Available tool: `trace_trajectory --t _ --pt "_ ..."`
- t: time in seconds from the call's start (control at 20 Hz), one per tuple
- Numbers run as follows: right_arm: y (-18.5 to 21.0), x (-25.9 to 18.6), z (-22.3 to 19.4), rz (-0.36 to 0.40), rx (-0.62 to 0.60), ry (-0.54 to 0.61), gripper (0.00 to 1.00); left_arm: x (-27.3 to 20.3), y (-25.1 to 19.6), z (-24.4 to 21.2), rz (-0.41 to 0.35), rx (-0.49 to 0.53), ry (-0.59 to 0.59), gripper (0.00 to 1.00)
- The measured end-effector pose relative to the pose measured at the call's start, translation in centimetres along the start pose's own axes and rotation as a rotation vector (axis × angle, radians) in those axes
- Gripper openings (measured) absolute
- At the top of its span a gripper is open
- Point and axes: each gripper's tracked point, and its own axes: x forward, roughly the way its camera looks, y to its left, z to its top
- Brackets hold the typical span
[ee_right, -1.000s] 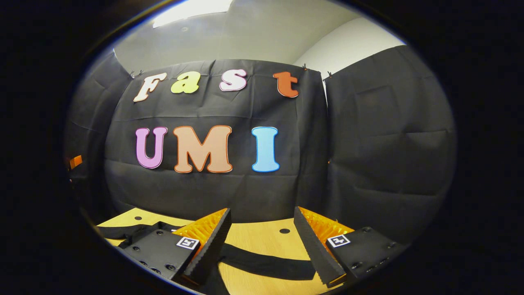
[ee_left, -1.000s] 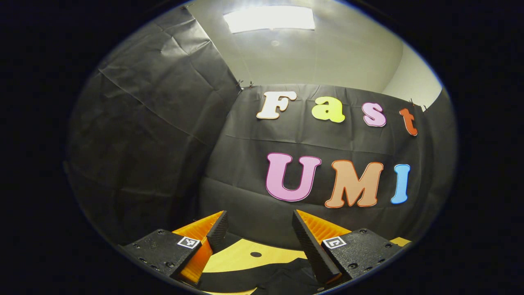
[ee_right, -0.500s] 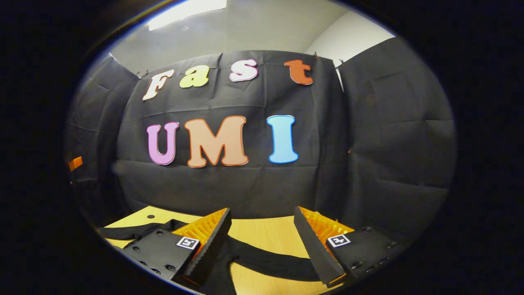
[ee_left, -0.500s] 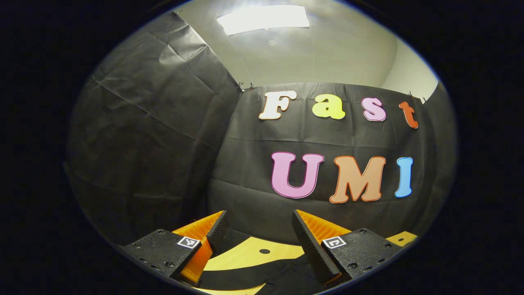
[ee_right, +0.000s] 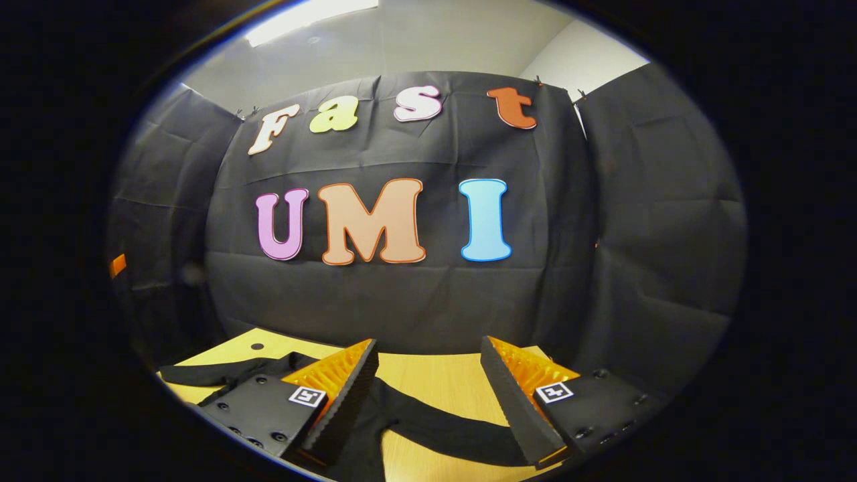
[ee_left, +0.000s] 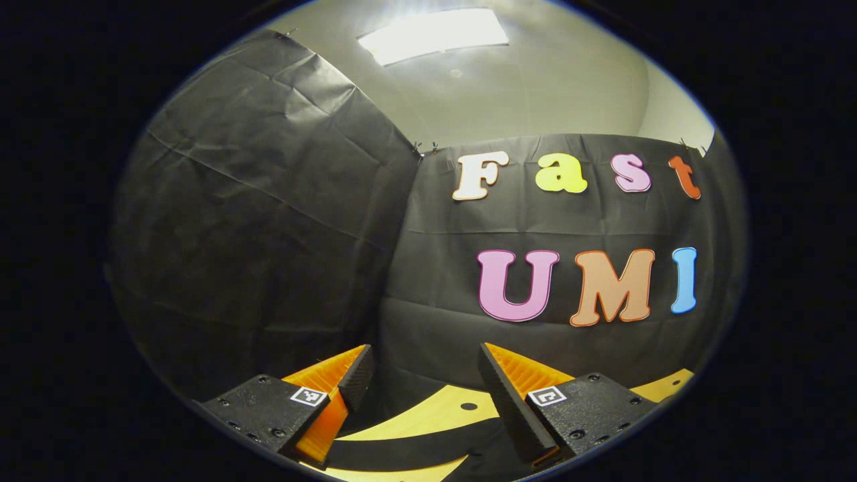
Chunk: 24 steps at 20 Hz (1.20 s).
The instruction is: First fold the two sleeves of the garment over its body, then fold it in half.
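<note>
A black garment (ee_right: pixel 435 432) lies flat on the wooden table (ee_right: pixel 435 381). In the right gripper view one long sleeve runs across below my right gripper (ee_right: pixel 428 351), which hangs open above it with nothing between its fingers. Another part of the black cloth (ee_right: pixel 221 371) stretches away at the left. In the left gripper view a black sleeve (ee_left: pixel 415 450) crosses the table (ee_left: pixel 435 415) under my left gripper (ee_left: pixel 425 355), also open and holding nothing. Both grippers sit above the cloth, apart from it.
Black cloth walls close the booth behind and on both sides of the table. A small dark hole (ee_left: pixel 469 406) marks the tabletop, and another hole (ee_right: pixel 257 347) lies near the far left corner. An orange bit (ee_right: pixel 118 265) shows at the left edge.
Both views have swung: the wall has slid right in each view. The right gripper view now takes in more of the garment and table. Jaws stayed open.
</note>
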Motion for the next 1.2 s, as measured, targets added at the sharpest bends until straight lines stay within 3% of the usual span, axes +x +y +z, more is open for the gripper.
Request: trace_trajectory --t 0.4,0.75,0.9,1.2 --pt "-1.0 -3.1 0.7 -0.057 -0.042 -0.055 0.98 0.1 -1.3 -1.6 -0.04 -0.033 0.047 0.93" --pt "-6.8 -5.9 -0.6 -0.173 -0.123 -0.041 0.98 1.8 -5.0 -1.6 -0.121 -0.073 0.033 0.92" --pt "-11.1 -5.1 -5.6 -0.232 -0.079 0.078 0.99 1.5 -5.2 -2.0 -0.123 -0.054 0.046 0.92" --pt "-17.3 0.1 -19.9 -0.262 -0.027 0.392 1.0 0.7 -4.3 -1.3 -0.1 0.024 0.046 0.92"
